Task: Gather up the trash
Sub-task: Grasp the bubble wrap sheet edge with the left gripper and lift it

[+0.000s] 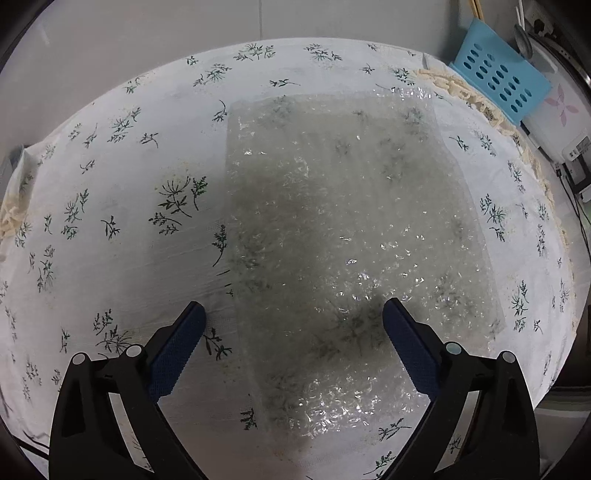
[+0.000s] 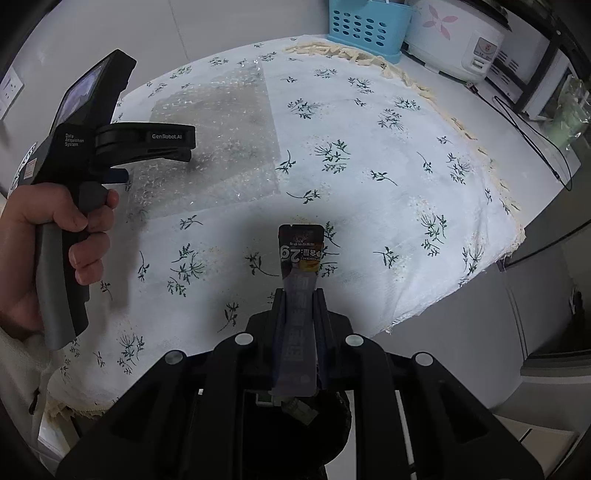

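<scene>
done: your right tongs [image 2: 300, 295] grip the snack wrapper [image 2: 300, 254], lifted clear.
left: your open left tongs [image 1: 293, 314] hover over the bubble wrap [image 1: 332, 221] on the table [image 1: 110, 166].

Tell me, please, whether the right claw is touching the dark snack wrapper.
Touching. The right wrist view shows the right claw shut on the snack wrapper, both fingers pressed against its sides.

Home kitchen: rice cooker [image 2: 456, 40], blue basket [image 2: 364, 26], floral tablecloth [image 2: 369, 147]
</scene>
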Demonstrator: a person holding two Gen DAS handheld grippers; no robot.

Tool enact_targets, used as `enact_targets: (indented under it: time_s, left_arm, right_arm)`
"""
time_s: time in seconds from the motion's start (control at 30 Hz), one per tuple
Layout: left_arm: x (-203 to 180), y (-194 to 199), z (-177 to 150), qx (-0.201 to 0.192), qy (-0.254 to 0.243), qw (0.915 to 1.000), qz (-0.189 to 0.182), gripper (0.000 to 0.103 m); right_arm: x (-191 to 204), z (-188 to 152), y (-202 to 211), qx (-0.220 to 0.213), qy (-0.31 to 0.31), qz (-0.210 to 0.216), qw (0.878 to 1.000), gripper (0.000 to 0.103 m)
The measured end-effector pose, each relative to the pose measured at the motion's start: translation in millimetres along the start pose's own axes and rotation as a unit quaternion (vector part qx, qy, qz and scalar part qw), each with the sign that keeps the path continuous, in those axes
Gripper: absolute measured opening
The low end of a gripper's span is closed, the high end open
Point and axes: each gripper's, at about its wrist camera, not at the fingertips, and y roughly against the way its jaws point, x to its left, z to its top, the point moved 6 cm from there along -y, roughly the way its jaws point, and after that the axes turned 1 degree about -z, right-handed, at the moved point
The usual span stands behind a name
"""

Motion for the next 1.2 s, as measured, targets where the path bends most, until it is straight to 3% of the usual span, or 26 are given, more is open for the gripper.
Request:
enact_targets:
  time_s: [0.1, 0.27, 0.4, 0.67, 1.2]
  left_arm:
    - [-4.7, 0.2, 1.0, 0.001, -0.006, 1.0000, 0.006, 0.088]
    - [-15.9, 4.2, 1.1, 0.011, -0.018, 0.9998, 0.006, 0.064]
    - [-22.4, 5.2, 1.0, 0.015, -0.026, 0.9995, 0.006, 0.051]
    - [-29.9, 9.6, 1.7, 0.006, -0.033, 0.9994, -0.008, 0.009]
    - [-1.4, 85.8, -56.6, -0.049, -0.030, 0.9971, -0.050, 0.007]
  right_arm:
    - [-4.3, -2.9, 2.6, -0.001, -0.002, 0.001, 1.000, 0.014]
    - [-8.2, -7.5, 6.6, -0.002, -0.005, 0.003, 1.000, 0.014]
    - [-9.4, -9.8, 9.4, -0.004, -0.005, 0.004, 1.000, 0.014]
    - [-13.6, -11.4, 13.9, -0.010, -0.006, 0.002, 1.000, 0.014]
    - [6.8, -13.5, 41.0, -0.039, 0.009, 0.023, 0.999, 0.014]
